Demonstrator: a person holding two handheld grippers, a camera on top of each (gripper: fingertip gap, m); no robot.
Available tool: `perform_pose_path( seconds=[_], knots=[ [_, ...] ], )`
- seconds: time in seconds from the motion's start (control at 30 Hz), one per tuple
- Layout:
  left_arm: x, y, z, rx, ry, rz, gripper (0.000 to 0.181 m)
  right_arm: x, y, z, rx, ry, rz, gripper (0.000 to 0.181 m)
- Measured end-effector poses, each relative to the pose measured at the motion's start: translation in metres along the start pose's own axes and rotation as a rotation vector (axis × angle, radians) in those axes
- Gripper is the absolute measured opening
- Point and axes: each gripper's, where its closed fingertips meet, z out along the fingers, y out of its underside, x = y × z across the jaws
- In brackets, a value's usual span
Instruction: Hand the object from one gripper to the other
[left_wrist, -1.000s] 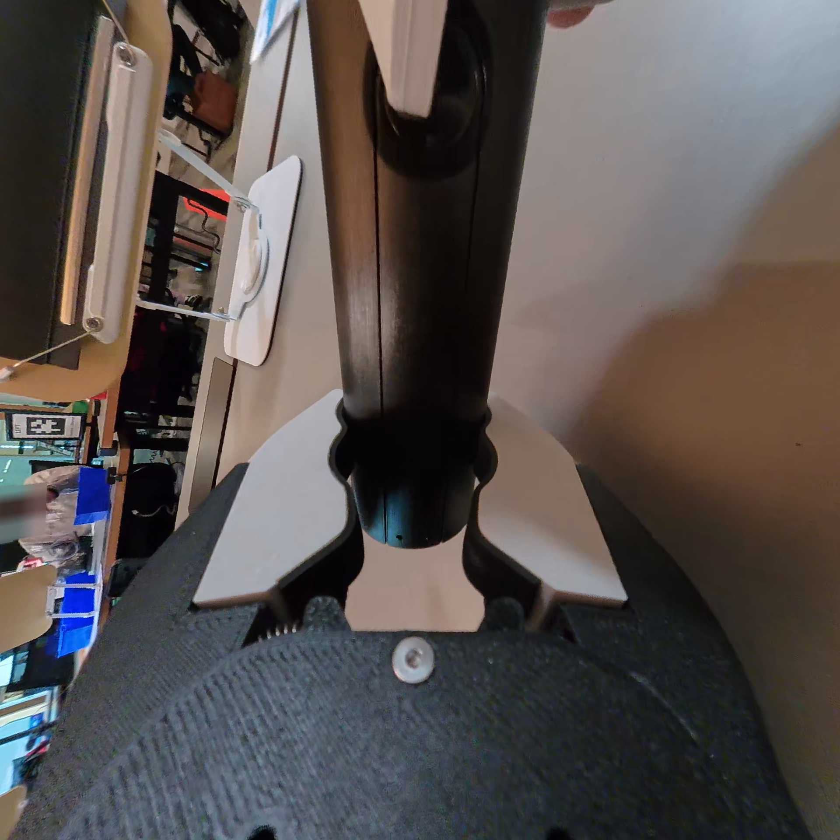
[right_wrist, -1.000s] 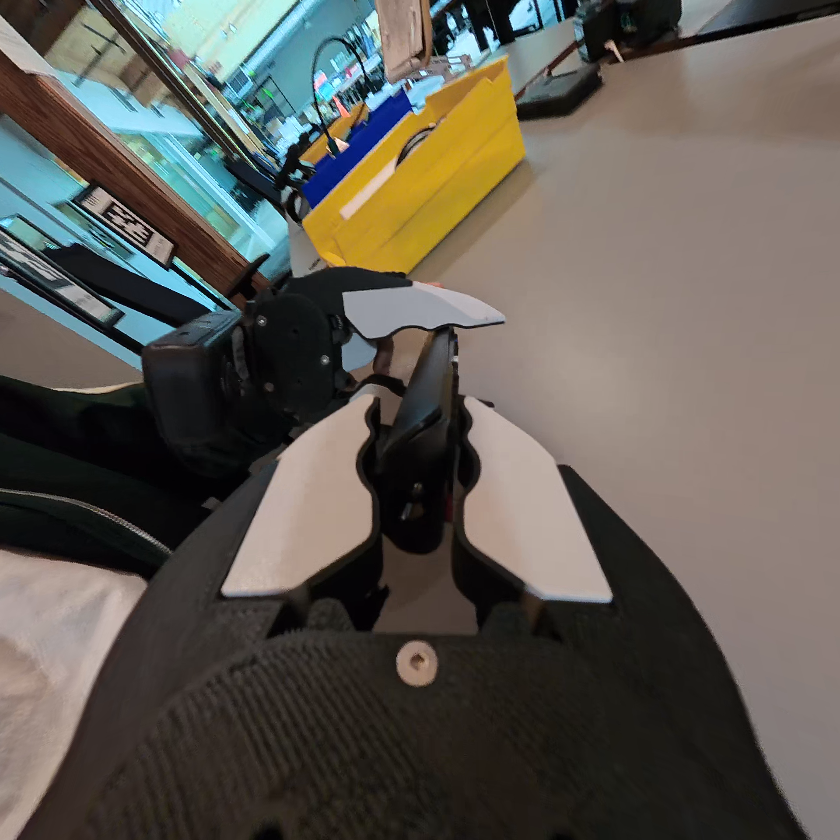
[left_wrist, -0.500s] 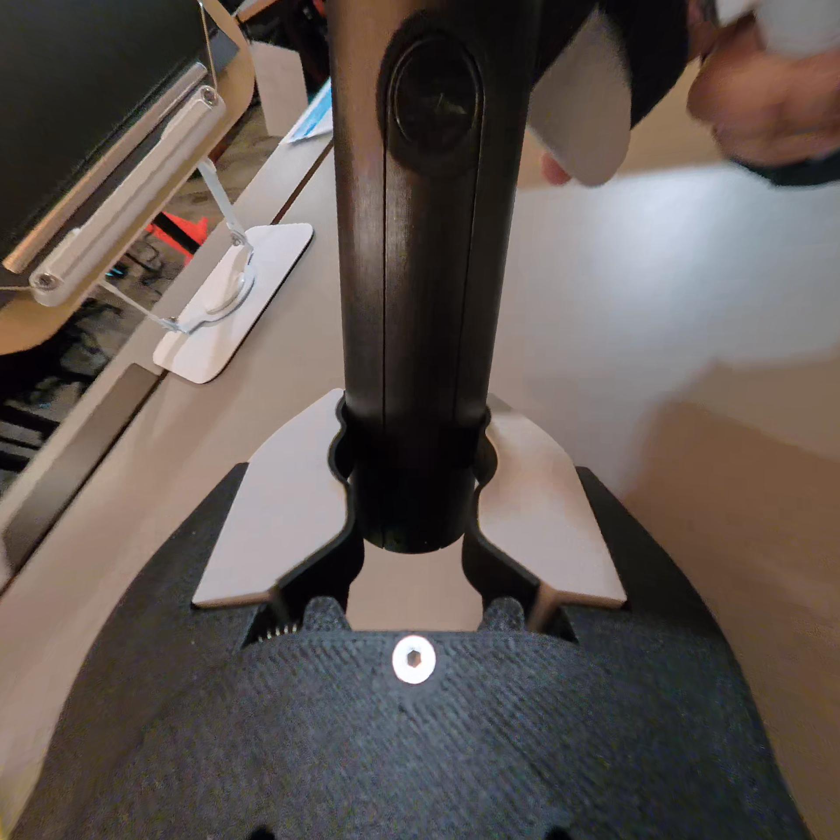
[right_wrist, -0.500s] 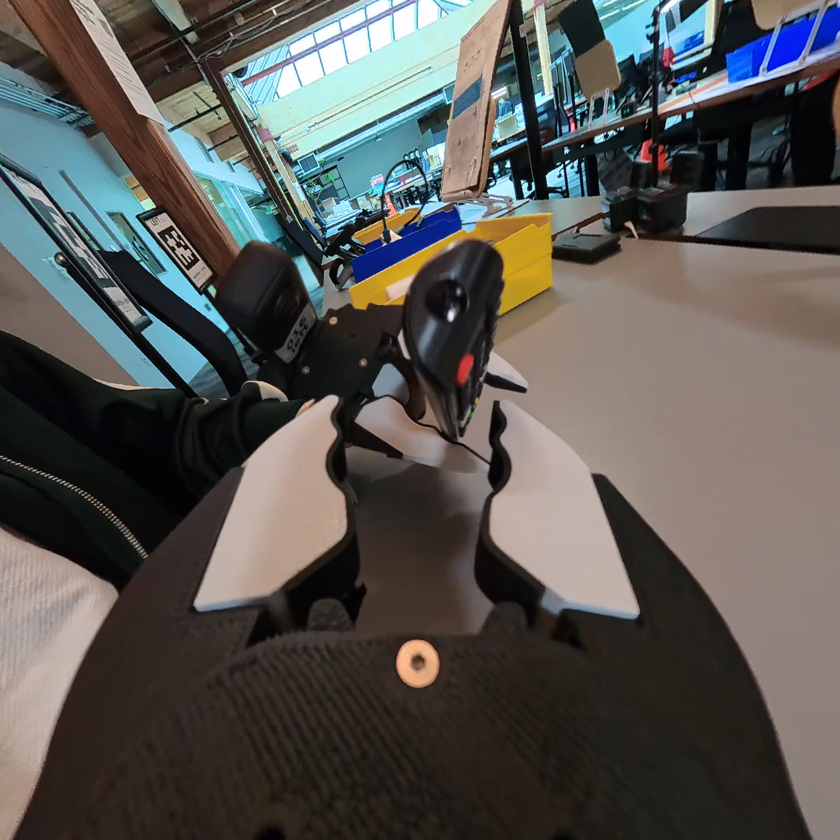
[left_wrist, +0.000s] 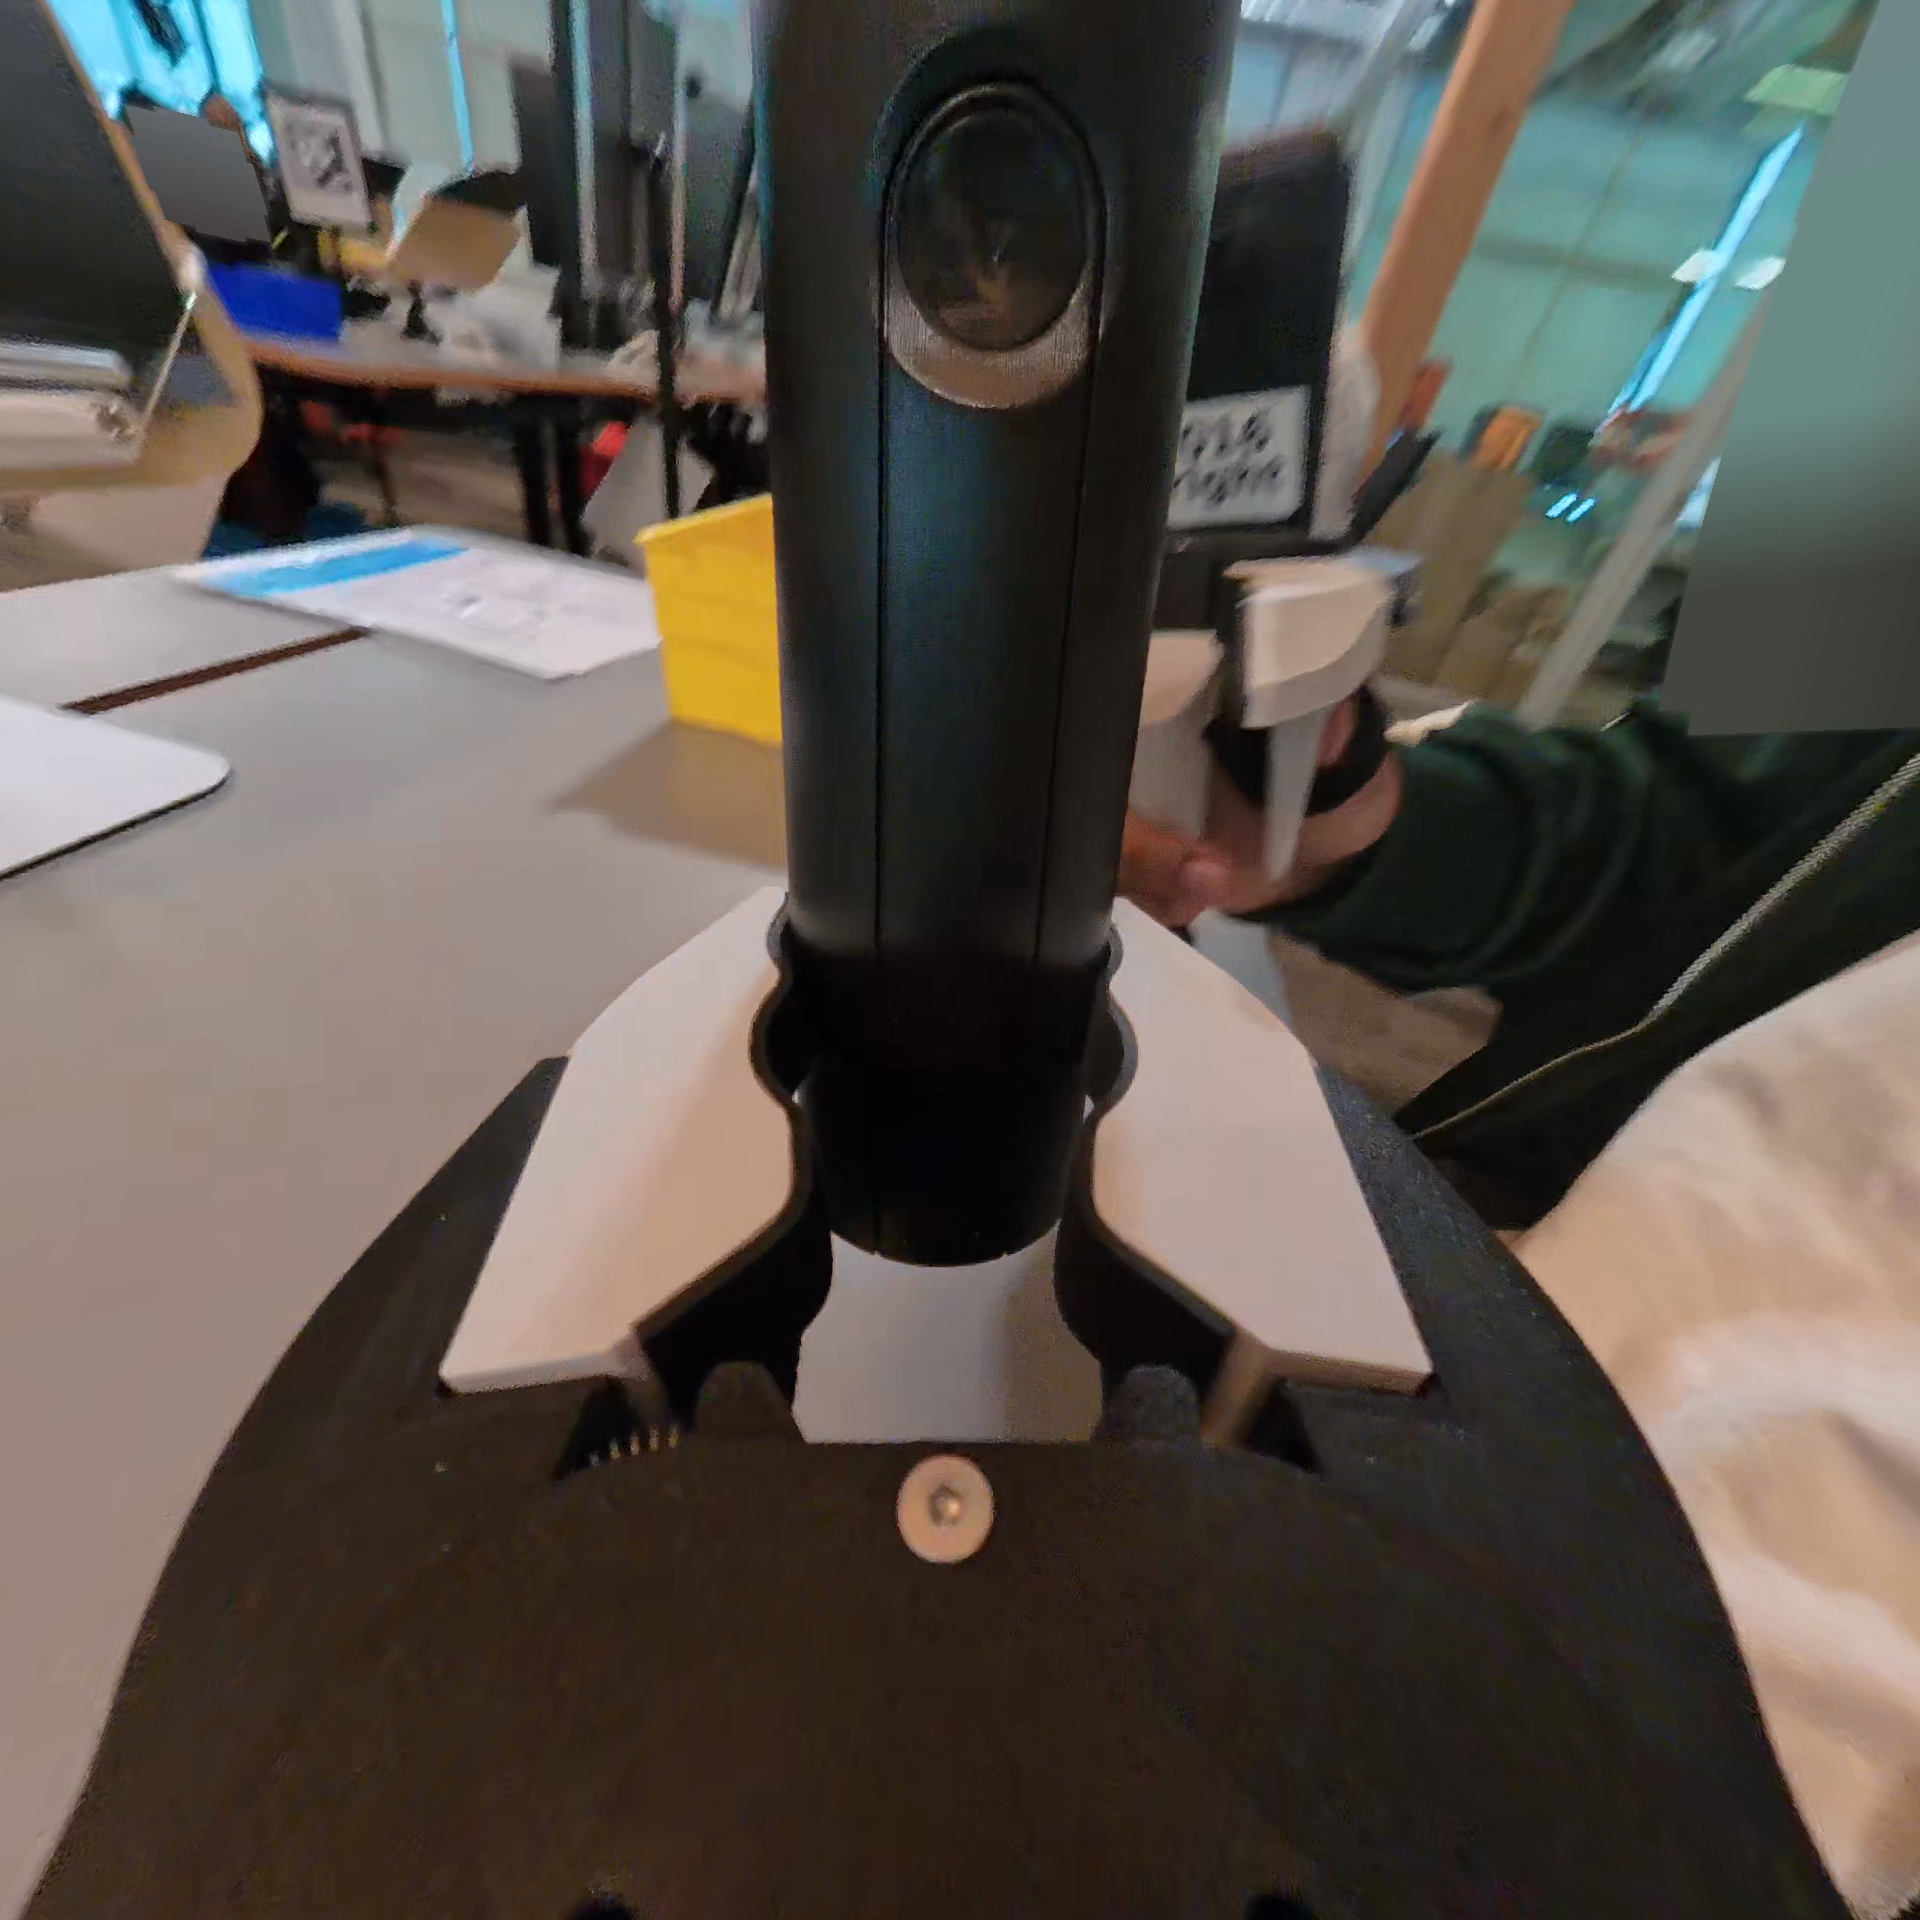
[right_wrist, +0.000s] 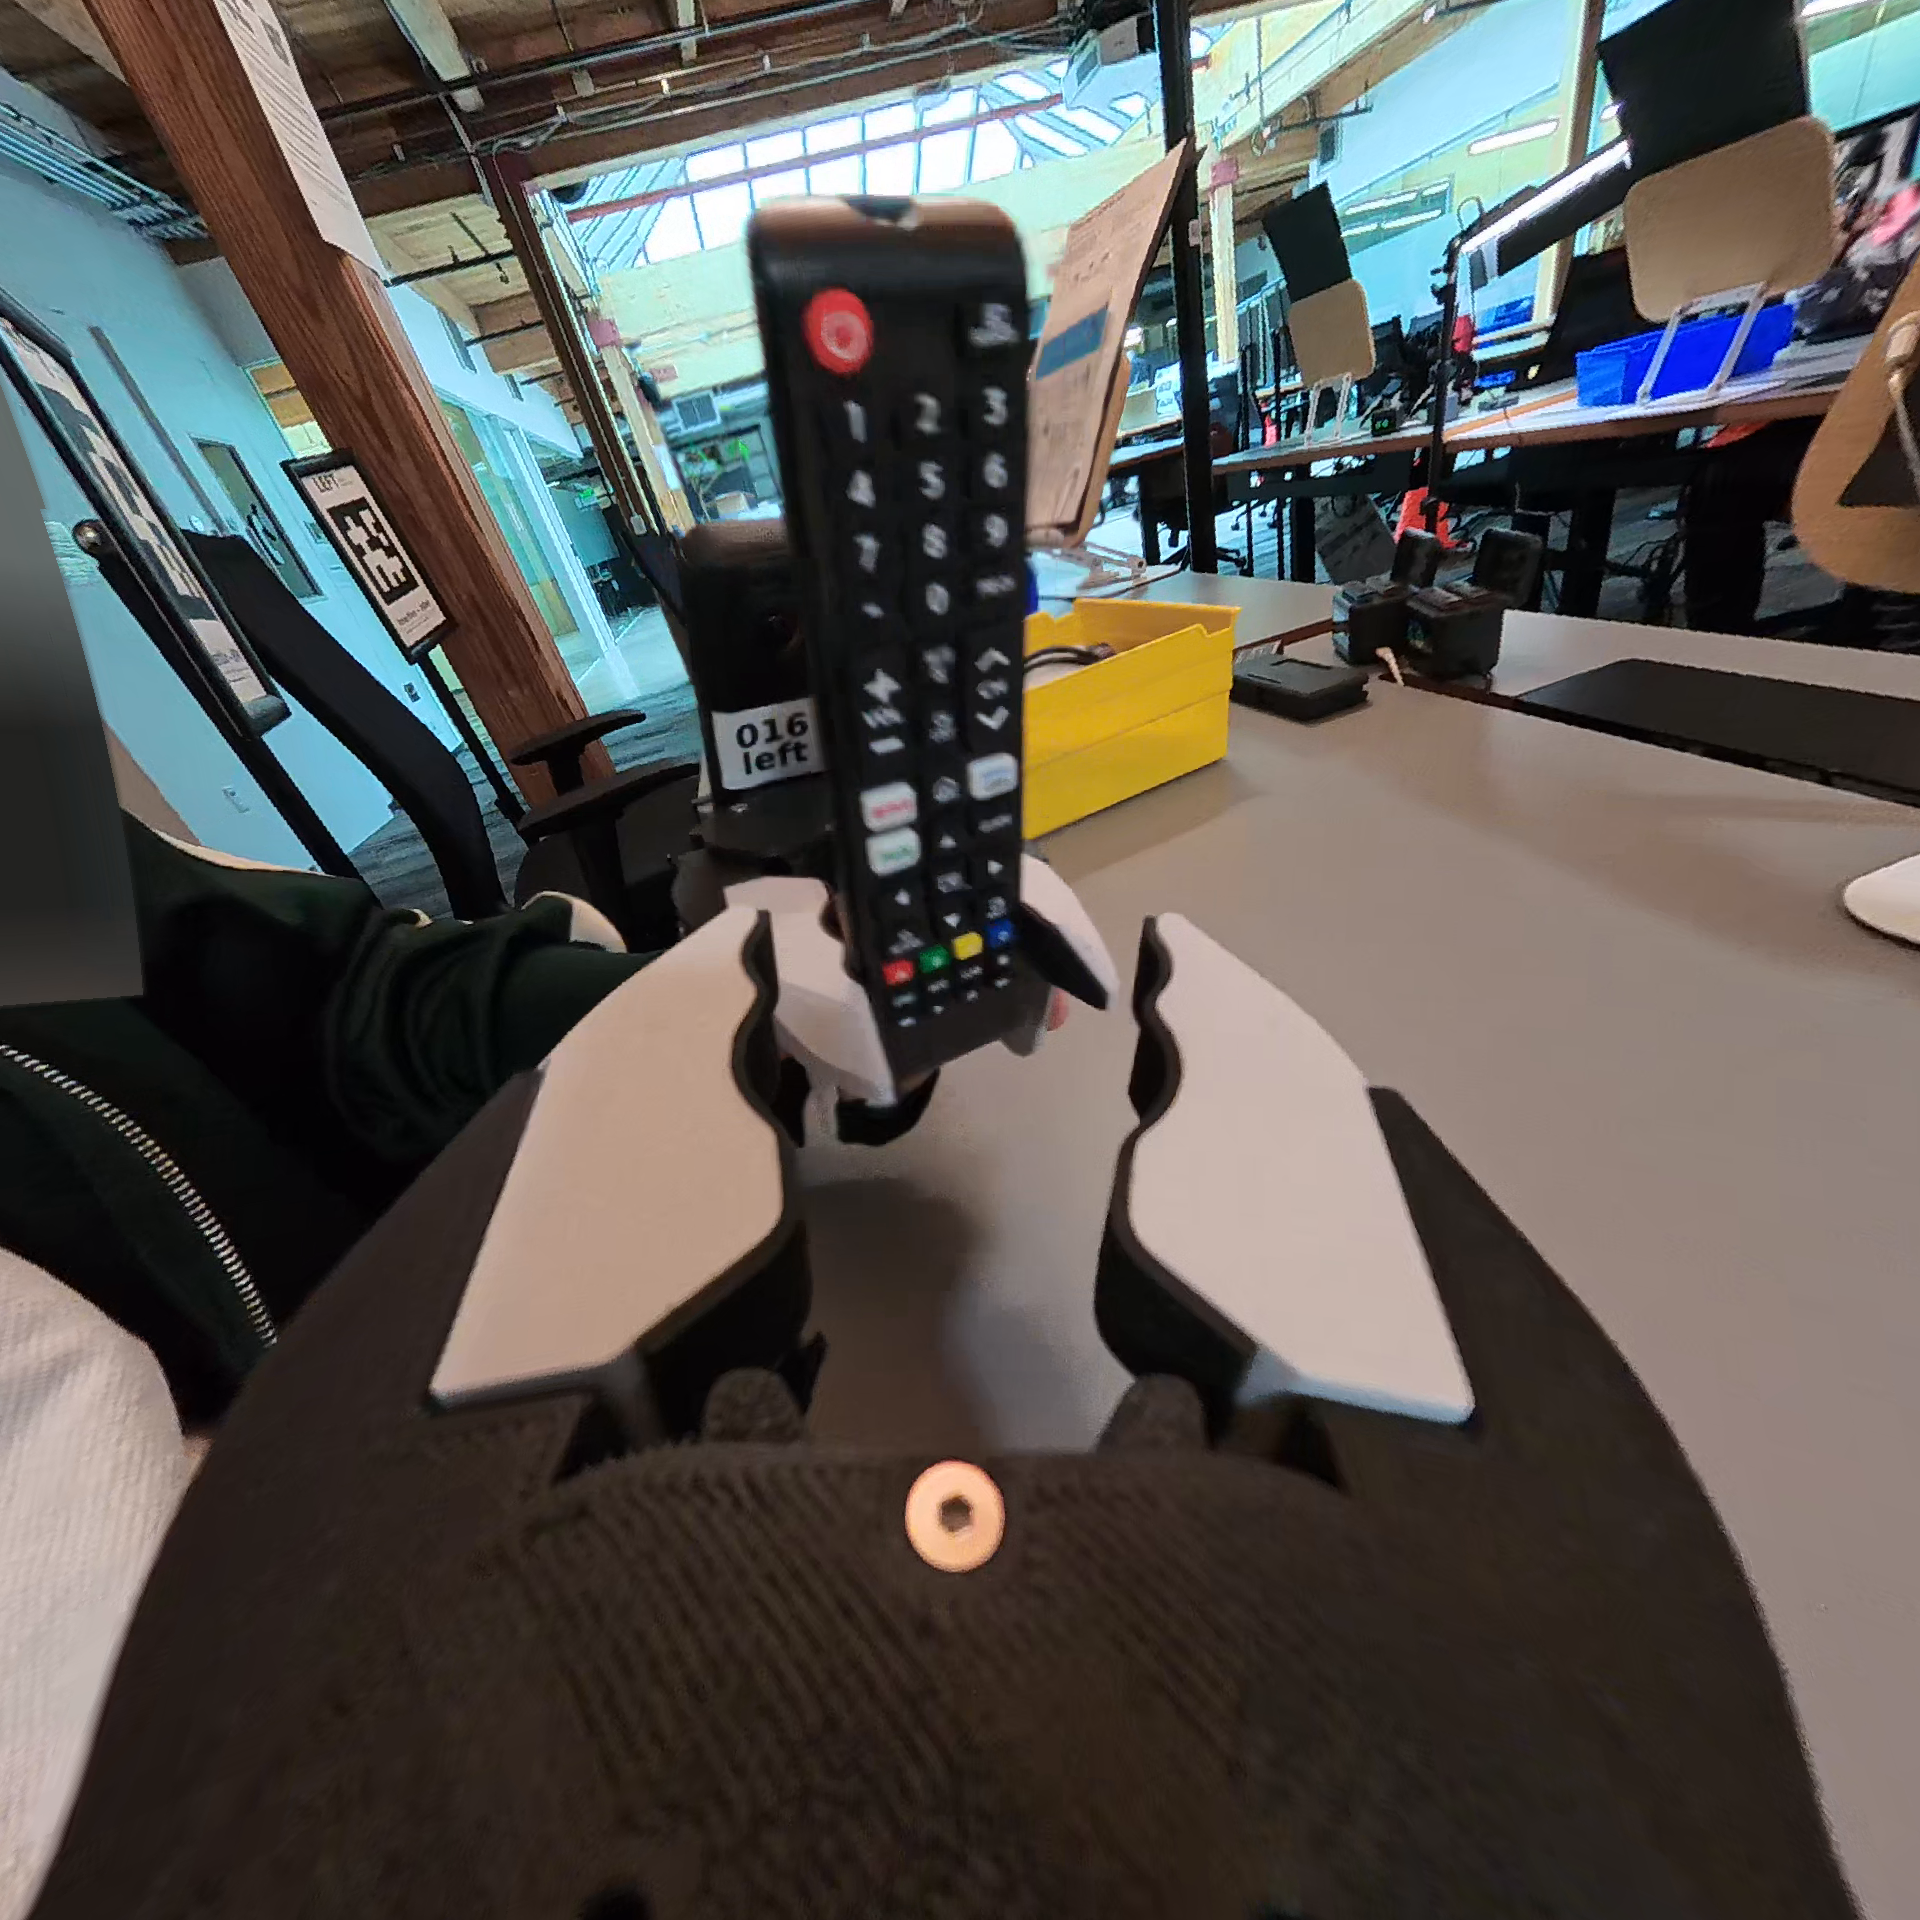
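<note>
A black TV remote control (left_wrist: 966, 582) stands upright in my left gripper (left_wrist: 945, 997), which is shut on its lower end; I see its plain back here. In the right wrist view the remote (right_wrist: 914, 623) shows its button face with a red button at the top, held by the left gripper (right_wrist: 935, 997) just beyond my right gripper (right_wrist: 951, 997). My right gripper is open and empty, its fingers apart from the remote. It also shows in the left wrist view (left_wrist: 1262, 717), to the right behind the remote.
A grey table (right_wrist: 1507, 987) spreads ahead. A yellow bin (right_wrist: 1127, 707) stands at its far edge, with black devices (right_wrist: 1423, 613) and a dark mat (right_wrist: 1745, 717) to the right. A person's dark green sleeve (left_wrist: 1621, 862) and white cloth lie near. Papers (left_wrist: 436, 597) lie far left. The tips of both grippers are at nearly the same place.
My right gripper has opened, let go of the remote and drawn back. My left gripper keeps the remote and has swung it upright, away from the table.
</note>
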Motion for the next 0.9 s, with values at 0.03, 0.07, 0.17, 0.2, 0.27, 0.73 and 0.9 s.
perform_pose_path(
  seconds=[0.03,0.07,0.17,0.2,0.27,0.73,0.9],
  knots=[
    [0.004,-0.006,-0.002,0.042,0.033,-0.018,0.052,0.001,-0.002,-0.001,0.015,0.008,-0.005,0.066],
    [0.006,-0.010,-0.004,0.073,0.058,-0.038,0.052,0.003,-0.004,-0.003,0.027,0.017,-0.004,0.066],
    [0.005,-0.014,-0.007,0.104,0.078,-0.071,0.052,0.009,-0.005,-0.007,0.051,0.023,0.031,0.065],
    [0.005,-0.013,-0.008,0.103,0.083,-0.075,0.052,0.012,-0.005,-0.008,0.057,0.022,0.050,0.064],
    [0.005,-0.014,-0.008,0.109,0.094,-0.084,0.052,0.016,-0.002,-0.009,0.066,0.020,0.083,0.063],
    [0.038,0.003,0.008,0.033,0.255,-0.077,0.051,-0.006,-0.011,-0.005,0.136,-0.074,-0.005,0.081],
    [0.052,0.009,0.016,0.005,0.297,-0.067,0.051,-0.024,-0.008,0.004,0.099,-0.096,-0.071,0.080]
  ],
)
